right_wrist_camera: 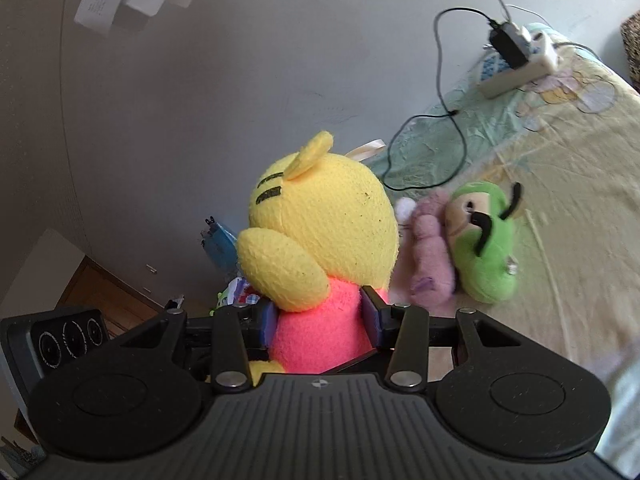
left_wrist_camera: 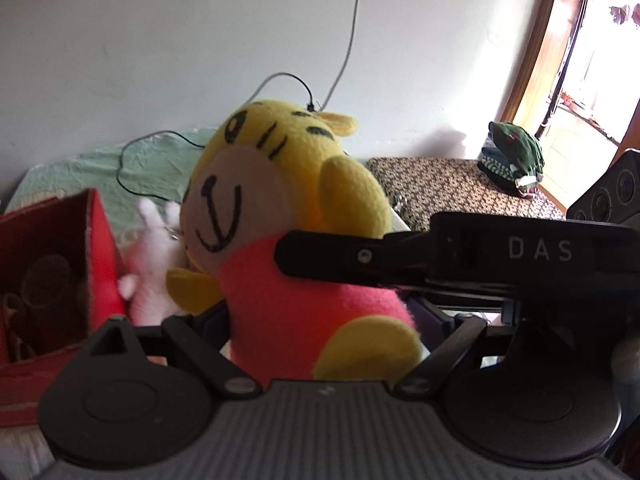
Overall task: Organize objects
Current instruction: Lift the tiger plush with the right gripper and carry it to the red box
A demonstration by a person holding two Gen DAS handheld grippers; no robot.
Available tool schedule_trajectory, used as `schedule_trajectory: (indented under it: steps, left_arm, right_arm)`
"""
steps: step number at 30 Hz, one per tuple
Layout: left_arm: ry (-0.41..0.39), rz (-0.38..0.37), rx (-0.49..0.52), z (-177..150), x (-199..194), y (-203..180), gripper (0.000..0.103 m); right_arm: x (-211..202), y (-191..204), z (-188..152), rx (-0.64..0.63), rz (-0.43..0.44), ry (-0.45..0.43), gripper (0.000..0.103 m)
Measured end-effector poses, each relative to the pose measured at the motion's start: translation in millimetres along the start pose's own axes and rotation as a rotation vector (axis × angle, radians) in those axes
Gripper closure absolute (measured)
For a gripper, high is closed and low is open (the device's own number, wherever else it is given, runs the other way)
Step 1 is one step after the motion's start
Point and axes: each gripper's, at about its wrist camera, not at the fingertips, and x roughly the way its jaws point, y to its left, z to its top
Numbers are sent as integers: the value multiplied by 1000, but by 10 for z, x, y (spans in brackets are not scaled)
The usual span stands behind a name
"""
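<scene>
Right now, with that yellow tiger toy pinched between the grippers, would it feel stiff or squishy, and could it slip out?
Probably squishy: the right gripper dents the yellow tiger toy at its pink body. Likely light, since it is fleecy stuffed cloth. A slip seems unlikely; the fuzzy fabric should grip the pads, though the big head may flop.

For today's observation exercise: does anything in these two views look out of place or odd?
Yes. The power strip with its charger lies on the bed sheet, its cable trailing among soft toys. Both hand-held grippers, right and left, squeeze one tiger toy.
</scene>
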Motion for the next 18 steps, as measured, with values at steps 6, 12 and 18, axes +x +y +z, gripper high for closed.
schedule_trajectory:
  steps: [6,12,18]
  left_arm:
    - [-55,20,7,32,-313,458,15]
    - [-89,53,16,53,-541,966,15]
    - [-97,59,13,70,-560,1386,15]
  right_arm:
    - [392,402,-92,-51,28,-25,57]
    - [832,706,-202,-70,53,-45,57]
    - [1203,842,-223,-85,11,-60,57]
